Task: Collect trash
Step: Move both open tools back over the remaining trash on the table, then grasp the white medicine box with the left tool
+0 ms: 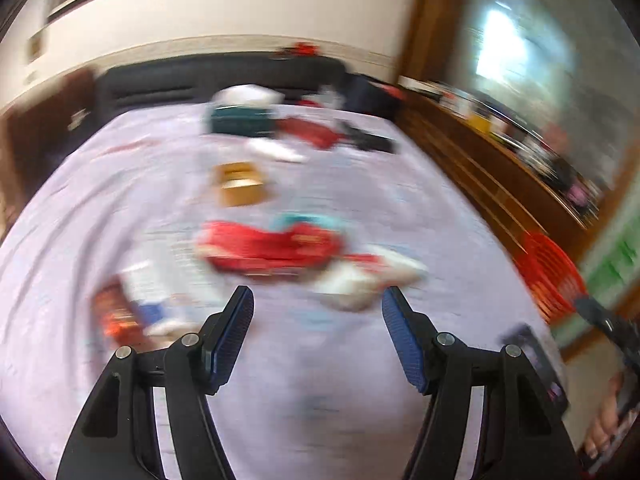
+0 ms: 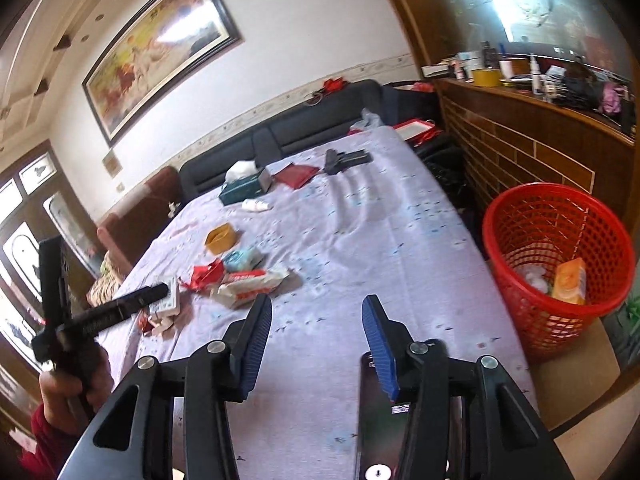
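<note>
Red crumpled wrapper (image 2: pixel 206 274) and wipes packet (image 2: pixel 250 284) lie ahead-left of the right gripper (image 2: pixel 316 312), spread wide, empty. Left gripper (image 1: pixel 318 300) likewise wide, empty. Red basket (image 2: pixel 560 256) stands right. Risk: the motion-blurred left view may cause a misjudged grasp.

Place: a home bedroom.
Shown by: bed (image 2: pixel 360 216) with headboard (image 2: pixel 320 120); framed painting (image 2: pixel 160 44); wood-panelled wall (image 2: pixel 520 148).

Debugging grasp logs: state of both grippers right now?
Left gripper: open, holding nothing, over the bed.
Right gripper: open, holding nothing.
</note>
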Tool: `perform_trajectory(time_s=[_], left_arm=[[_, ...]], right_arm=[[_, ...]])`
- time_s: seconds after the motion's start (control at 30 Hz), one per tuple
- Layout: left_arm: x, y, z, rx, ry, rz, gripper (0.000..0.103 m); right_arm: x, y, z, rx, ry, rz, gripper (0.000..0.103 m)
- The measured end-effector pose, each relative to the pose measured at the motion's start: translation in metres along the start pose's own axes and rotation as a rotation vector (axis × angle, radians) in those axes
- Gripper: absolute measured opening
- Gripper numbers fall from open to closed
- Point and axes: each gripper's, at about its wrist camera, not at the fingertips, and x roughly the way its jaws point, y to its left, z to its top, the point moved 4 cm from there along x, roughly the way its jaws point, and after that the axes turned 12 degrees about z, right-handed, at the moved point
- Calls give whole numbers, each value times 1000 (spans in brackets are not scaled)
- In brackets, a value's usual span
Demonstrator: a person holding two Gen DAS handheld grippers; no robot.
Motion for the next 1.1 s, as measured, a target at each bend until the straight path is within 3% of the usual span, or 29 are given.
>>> perform_trajectory(time_s=[0.13, 0.23, 0.33, 0.4, 0.47, 0.6, 0.73, 0.83, 0.9, 1.1], left_arm=[[19, 60, 12, -134, 33, 69, 65], [47, 86, 22, -169, 80, 102, 65], [69, 91, 25, -167, 118, 92, 65], [85, 97, 25, -172, 139, 146, 65], [100, 95, 26, -167, 171, 109, 65], [106, 78, 27, -119, 158, 103, 64], [103, 46, 23, 6, 122, 100, 42], [103, 32, 21, 60, 98, 120, 39], [107, 32, 23, 48, 98, 123, 35], [94, 40, 26, -27, 79, 40, 16]], right_arm=[[10, 5, -3, -11, 20, 8, 51], [13, 6, -5, -10, 27, 13, 52], [14, 5, -6, -5, 29, 8, 52], [15, 3, -7, 1, 32, 0, 52], [15, 1, -7, 5, 32, -3, 52], [16, 1, -6, 7, 35, -8, 52], [23, 5, -8, 2, 49, -3, 52], [29, 11, -10, -10, 62, 4, 52], [33, 15, -12, -16, 71, 4, 52], [41, 23, -15, -25, 95, 14, 52]])
